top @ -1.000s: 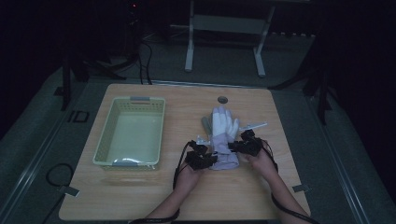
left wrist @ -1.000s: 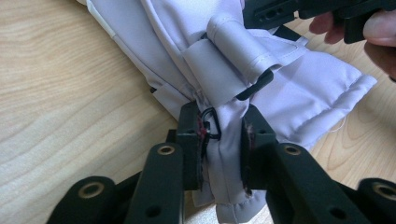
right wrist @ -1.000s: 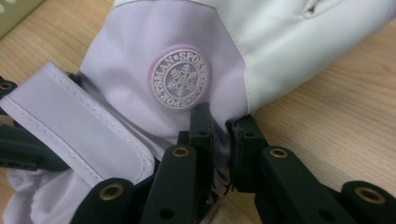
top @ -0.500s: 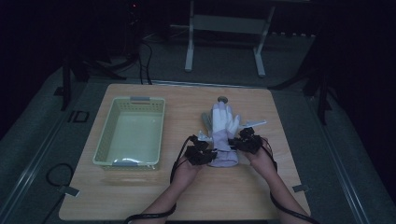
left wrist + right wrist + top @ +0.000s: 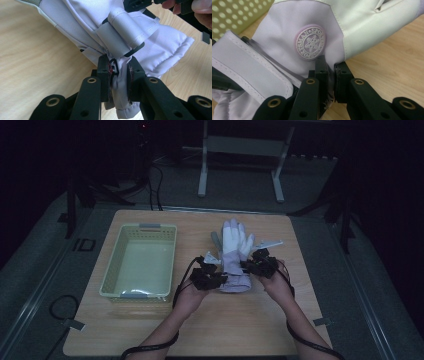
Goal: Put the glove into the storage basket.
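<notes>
Dim room, wooden table [image 5: 150, 330]. Both the left gripper [image 5: 216, 278] and right gripper [image 5: 248, 265] are clamped on the cuff of the white glove [image 5: 235, 245], fingers pointing to twelve o'clock. The basket [image 5: 113, 270] at nine o'clock waits empty; I'd say the transfer remains.

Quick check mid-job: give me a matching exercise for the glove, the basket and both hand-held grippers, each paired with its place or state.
Things:
1. glove
2. basket
3. left hand-held gripper
4. right hand-held gripper

Places or states:
A. shut on the cuff edge beside the strap
B. pale green, nothing inside, left of the hands
C. lilac and white, held at the cuff from both sides
D. shut on fabric below the round snowflake badge

Pairs: 1-C, 2-B, 3-A, 4-D
</notes>
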